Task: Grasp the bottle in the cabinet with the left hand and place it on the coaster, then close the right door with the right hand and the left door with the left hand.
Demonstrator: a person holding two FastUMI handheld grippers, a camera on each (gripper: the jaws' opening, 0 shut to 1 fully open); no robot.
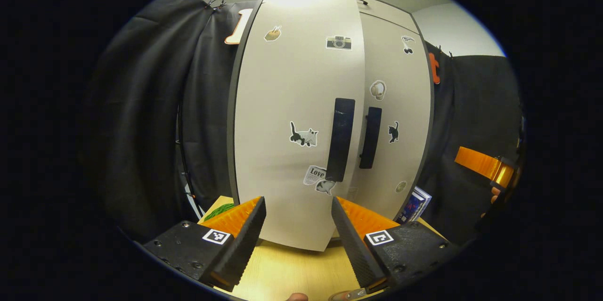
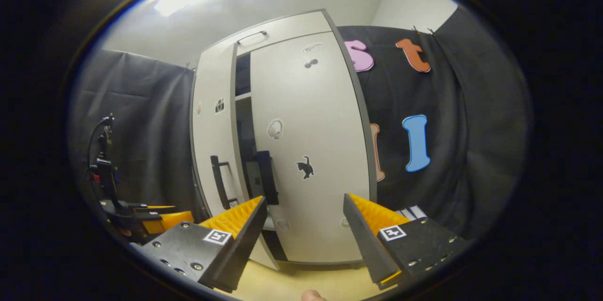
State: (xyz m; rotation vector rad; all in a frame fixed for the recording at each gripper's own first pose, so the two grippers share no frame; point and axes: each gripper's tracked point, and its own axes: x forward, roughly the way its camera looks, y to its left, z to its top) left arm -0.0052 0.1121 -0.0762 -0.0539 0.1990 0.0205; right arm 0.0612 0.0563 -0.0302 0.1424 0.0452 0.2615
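A pale cabinet stands on the wooden table. Its left door [image 1: 287, 117] hangs ajar, with its free edge out in front of the right door [image 1: 395, 103]. Each door carries a dark vertical handle [image 1: 340, 138] [image 1: 370, 137]. My left gripper [image 1: 297, 211] is open in front of the left door's lower edge, touching nothing. In the right gripper view the right door [image 2: 306, 150] looks nearly closed, and a dark gap [image 2: 242, 141] beside it shows the inside and a shelf. My right gripper [image 2: 304, 209] is open before that door, with nothing between its fingers.
A green thing [image 1: 219, 210] lies on the table [image 1: 292, 268] left of the cabinet. Books [image 1: 414, 204] lean at the cabinet's right side. The right gripper [image 1: 485, 164] shows at the far right of the left gripper view. The left gripper [image 2: 141, 218] shows low on the left of the right gripper view.
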